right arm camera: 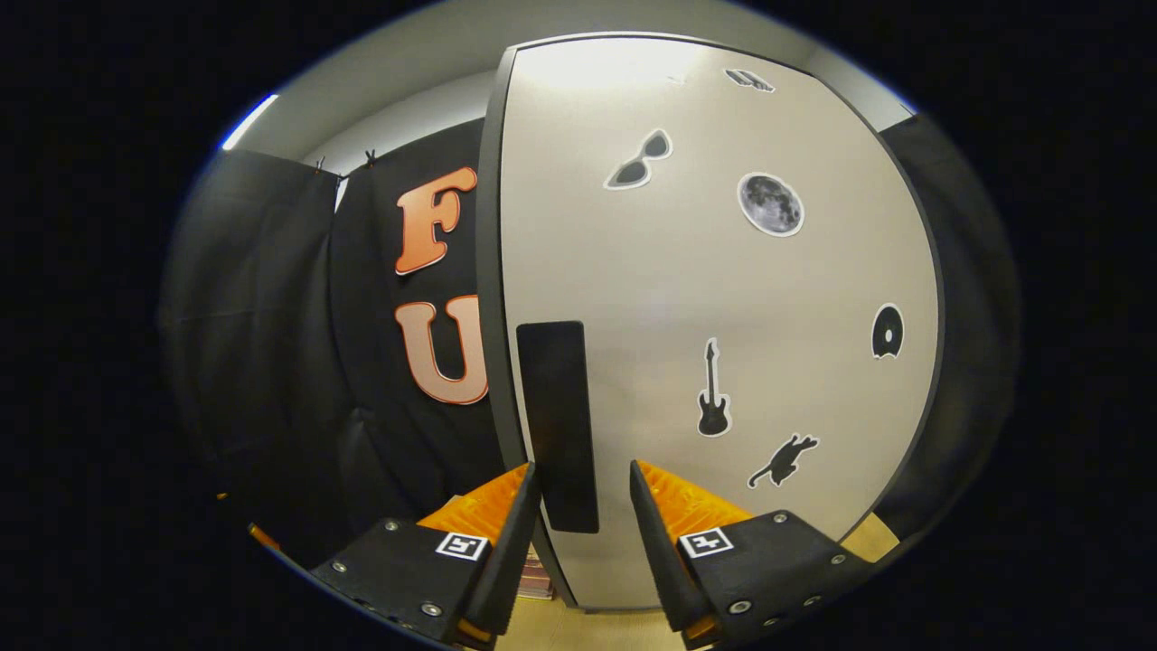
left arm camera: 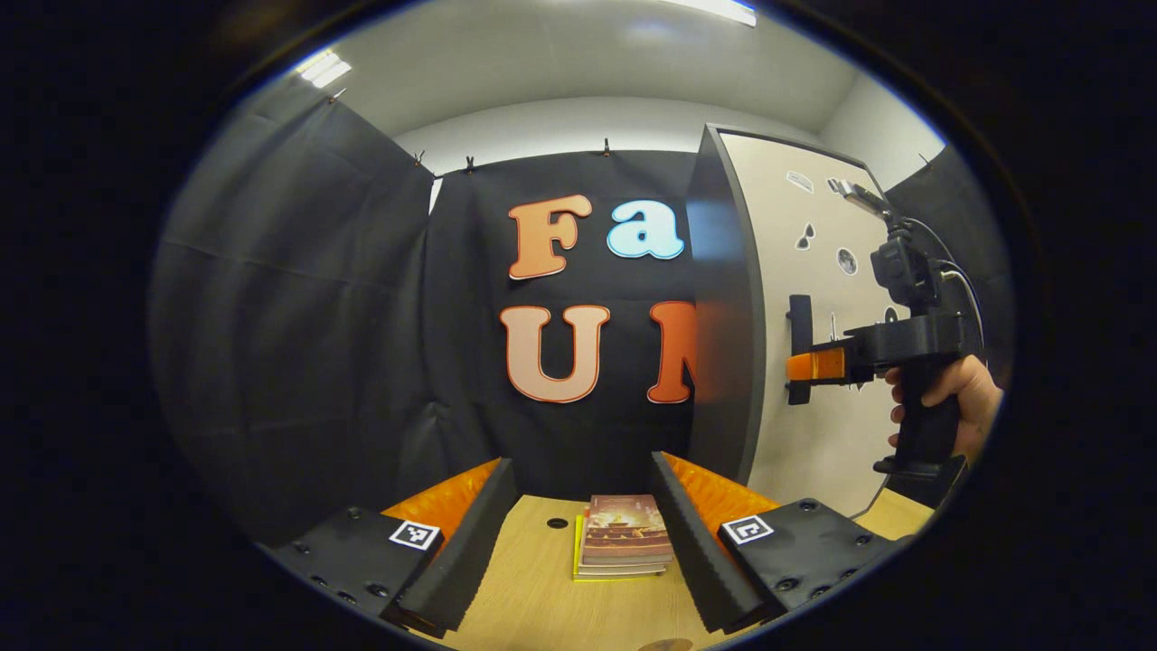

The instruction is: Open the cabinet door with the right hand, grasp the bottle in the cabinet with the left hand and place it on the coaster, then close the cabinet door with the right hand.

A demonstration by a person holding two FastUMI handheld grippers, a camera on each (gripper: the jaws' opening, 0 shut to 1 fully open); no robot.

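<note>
— Inside the booth: black cloth wall hung all round, pale ceiling with light strips above, light wooden desk below.
— And on the desk?
— Tall cabinet standing at the right of the left gripper view, dark on its side, with a pale cabinet door dotted with small stickers: sunglasses, moon, guitar, cat, disc. Looks closed, flush with the dark edge.
— Handle?
— Dark upright handle near the door's left edge, seen in the right gripper view.
— Anything smaller?
— Short stack of books lying flat on the desk, ahead of the left gripper.
— Bottle?
— Nowhere to be seen; cannot tell where it sits.
— Right gripper?
— Held level by a hand wrapped round its grip, pointed straight at the door. Fingers spread apart to either side of the handle's lower end, gripping nothing; cannot tell whether touching it. From the left gripper view, tip up against the handle.
— Left one?
— Low over the desk, aimed at the back wall. Fingers wide apart, nothing between them but the books farther on.
</note>
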